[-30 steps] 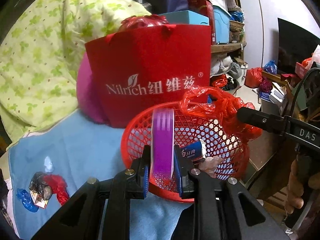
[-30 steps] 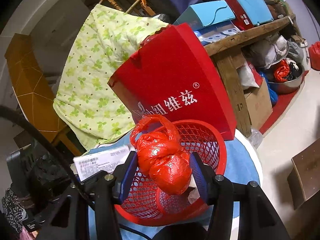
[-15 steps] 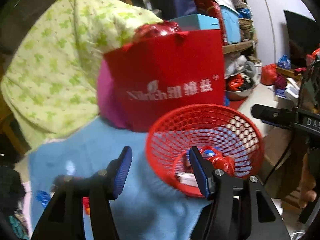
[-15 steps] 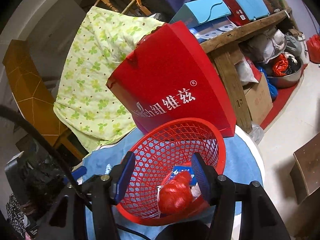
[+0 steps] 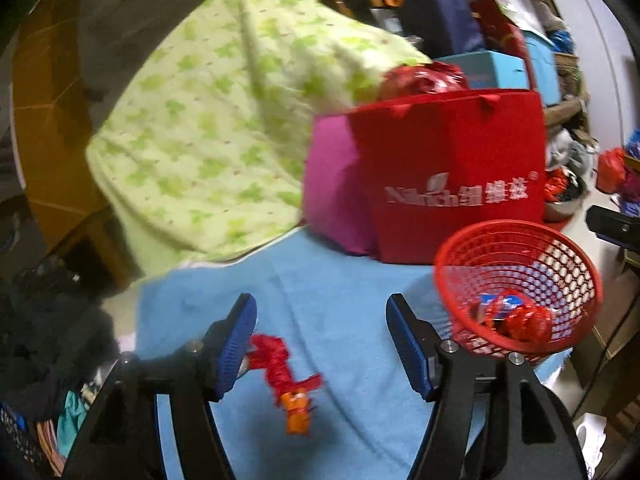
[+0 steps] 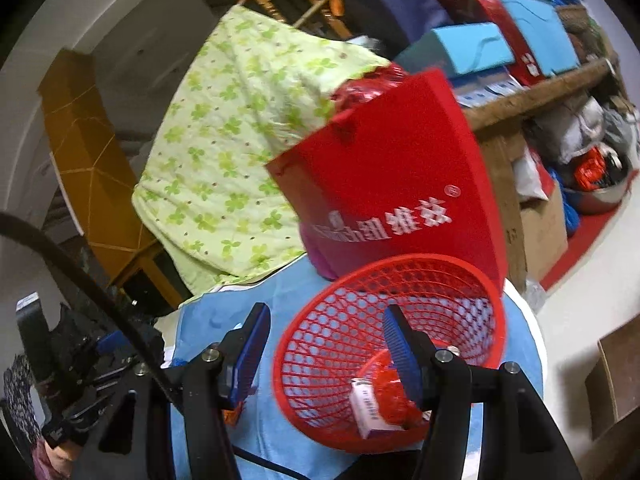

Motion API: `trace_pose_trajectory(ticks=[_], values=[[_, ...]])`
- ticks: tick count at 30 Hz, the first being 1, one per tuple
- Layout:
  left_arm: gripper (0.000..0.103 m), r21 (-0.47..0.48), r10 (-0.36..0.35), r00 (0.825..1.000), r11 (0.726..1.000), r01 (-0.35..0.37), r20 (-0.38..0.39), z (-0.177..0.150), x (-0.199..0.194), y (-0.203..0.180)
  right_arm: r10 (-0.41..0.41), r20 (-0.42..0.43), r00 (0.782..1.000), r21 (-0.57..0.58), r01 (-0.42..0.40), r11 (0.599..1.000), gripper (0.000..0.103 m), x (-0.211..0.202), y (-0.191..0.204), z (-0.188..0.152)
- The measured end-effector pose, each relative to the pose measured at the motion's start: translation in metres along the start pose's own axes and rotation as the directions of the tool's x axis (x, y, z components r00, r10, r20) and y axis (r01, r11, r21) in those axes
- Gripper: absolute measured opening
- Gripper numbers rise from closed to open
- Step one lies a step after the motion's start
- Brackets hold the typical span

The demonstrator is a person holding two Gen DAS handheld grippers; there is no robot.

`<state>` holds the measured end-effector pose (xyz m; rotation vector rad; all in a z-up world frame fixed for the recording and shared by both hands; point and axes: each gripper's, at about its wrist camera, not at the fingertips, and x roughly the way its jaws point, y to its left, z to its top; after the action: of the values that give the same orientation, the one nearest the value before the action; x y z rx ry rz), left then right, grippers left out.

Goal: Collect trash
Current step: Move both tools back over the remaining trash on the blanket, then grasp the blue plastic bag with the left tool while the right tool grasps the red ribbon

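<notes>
Trash lies in the red mesh basket on the blue-covered worktop.
Left gripper jaws are opening, empty, above a red wrapper; right gripper jaws stand apart, empty.

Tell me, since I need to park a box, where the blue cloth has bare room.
Bare: blue cloth between green quilt, red bag and red basket. Crowded: red wrapper nearer, left.
</notes>
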<state>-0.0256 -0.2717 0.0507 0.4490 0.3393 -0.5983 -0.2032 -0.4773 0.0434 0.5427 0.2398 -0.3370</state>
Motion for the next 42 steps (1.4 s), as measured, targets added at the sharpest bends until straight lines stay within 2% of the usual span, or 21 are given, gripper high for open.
trace_pose_trajectory(ticks=[10, 20, 27, 31, 35, 42], values=[[0.069, -0.097, 0.059, 0.998, 0.993, -0.06, -0.012, -0.018, -0.012, 0.053, 0.071, -0.038, 0.997, -0.113, -0.075, 0.991, 0.062, 0.012, 0.061, -0.007], [0.069, -0.158, 0.082, 0.996, 0.984, -0.087, -0.039, -0.04, -0.011, 0.085, 0.116, -0.113, 0.987, -0.191, -0.136, 0.972, 0.062, 0.032, 0.107, -0.026], [0.07, -0.195, 0.099, 0.992, 0.974, -0.113, -0.081, -0.062, -0.001, 0.109, 0.133, -0.178, 0.975, -0.214, -0.17, 0.962, 0.062, 0.055, 0.13, -0.042], [0.071, -0.227, 0.117, 0.985, 0.963, -0.145, -0.131, -0.083, 0.014, 0.133, 0.138, -0.236, 0.962, -0.224, -0.192, 0.955, 0.062, 0.076, 0.143, -0.056], [0.071, -0.275, 0.152, 0.963, 0.938, -0.212, -0.224, -0.116, 0.038, 0.17, 0.137, -0.308, 0.941, -0.229, -0.213, 0.95, 0.062, 0.104, 0.154, -0.075], [0.071, -0.355, 0.198, 0.893, 0.866, -0.353, -0.405, -0.183, 0.076, 0.244, 0.126, -0.426, 0.896, -0.218, -0.237, 0.947, 0.062, 0.15, 0.169, -0.107]])
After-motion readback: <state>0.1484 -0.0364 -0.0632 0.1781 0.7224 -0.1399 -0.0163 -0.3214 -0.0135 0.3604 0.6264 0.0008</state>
